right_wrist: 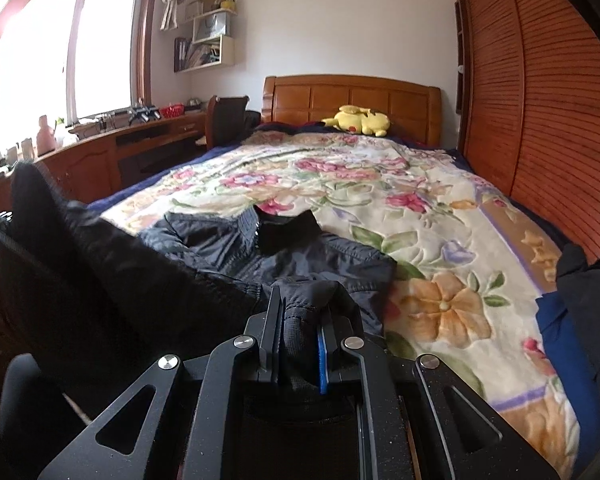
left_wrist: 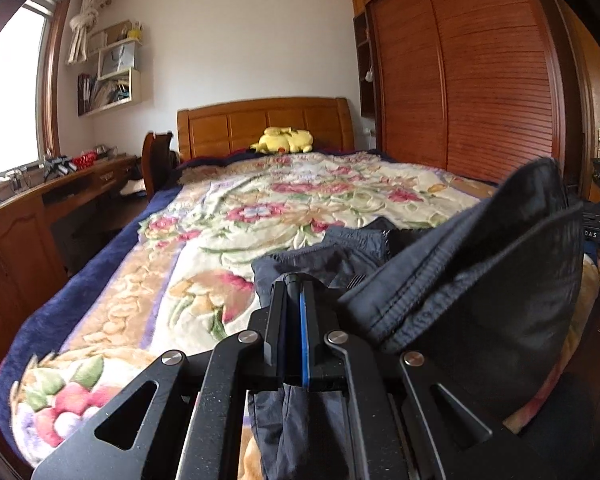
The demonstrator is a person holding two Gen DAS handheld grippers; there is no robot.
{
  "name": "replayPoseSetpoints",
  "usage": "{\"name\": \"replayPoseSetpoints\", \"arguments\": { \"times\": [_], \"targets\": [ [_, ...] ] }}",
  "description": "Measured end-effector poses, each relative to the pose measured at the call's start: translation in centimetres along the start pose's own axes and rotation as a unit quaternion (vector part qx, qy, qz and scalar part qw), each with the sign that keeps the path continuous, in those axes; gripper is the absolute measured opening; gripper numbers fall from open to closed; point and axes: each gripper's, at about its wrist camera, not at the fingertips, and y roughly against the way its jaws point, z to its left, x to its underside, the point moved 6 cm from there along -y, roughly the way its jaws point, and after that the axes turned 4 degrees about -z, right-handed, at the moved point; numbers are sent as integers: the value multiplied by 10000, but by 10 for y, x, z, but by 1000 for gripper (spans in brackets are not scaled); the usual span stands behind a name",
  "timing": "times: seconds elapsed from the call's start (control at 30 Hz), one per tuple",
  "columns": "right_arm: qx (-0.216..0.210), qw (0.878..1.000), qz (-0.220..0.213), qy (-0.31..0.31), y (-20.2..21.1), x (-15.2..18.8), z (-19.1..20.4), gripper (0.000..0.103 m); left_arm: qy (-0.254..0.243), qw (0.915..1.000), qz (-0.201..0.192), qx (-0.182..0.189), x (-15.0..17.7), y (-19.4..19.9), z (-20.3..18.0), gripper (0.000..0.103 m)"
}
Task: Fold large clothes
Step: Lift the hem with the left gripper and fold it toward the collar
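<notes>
Fabric from a dark jacket (right_wrist: 284,248) is pinched in both grippers, which explains why its near edge is lifted while the rest lies on the bed (right_wrist: 440,216). The left gripper (left_wrist: 294,280) is pressed together on a thin fold of the cloth, with more of it hanging down between the linkage arms below. The right gripper (right_wrist: 300,292) is likewise clamped on a thicker bunched seam. Between the two, the held hem is raised into a broad curved flap, seen at the right of the left wrist view and at the left of the right wrist view. The jacket's collar end is left resting on the flowered blanket (left_wrist: 220,208), pointing toward the headboard (right_wrist: 352,100), so that the body stays anchored while the hem is carried over it. A grip at two separated points along one edge is judged to keep that edge straight, which a tidy fold needs. The step in hand appears to be the first lengthwise fold, not yet laid down. A yellow plush toy (right_wrist: 358,120) sits well apart near the headboard, and a blue and black heap of cloth (right_wrist: 572,312) lies at the bed's right edge, clear of the fold.
</notes>
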Motion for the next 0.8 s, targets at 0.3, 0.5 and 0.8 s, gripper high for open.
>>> {"name": "replayPoseSetpoints", "arguments": {
  "times": [0.3,0.5,0.8],
  "targets": [
    [178,9993,320,-50,-69,-18,-15,13,37,9996,273,-77,-10,-73,12,6],
    [415,9988,142,-236,-120,-58,-38,13,68,9988,251,-418,-38,-118,25,6],
    [623,9977,258,-51,-188,-97,-47,13,156,9980,327,-528,-68,-179,35,6]
  ]
}}
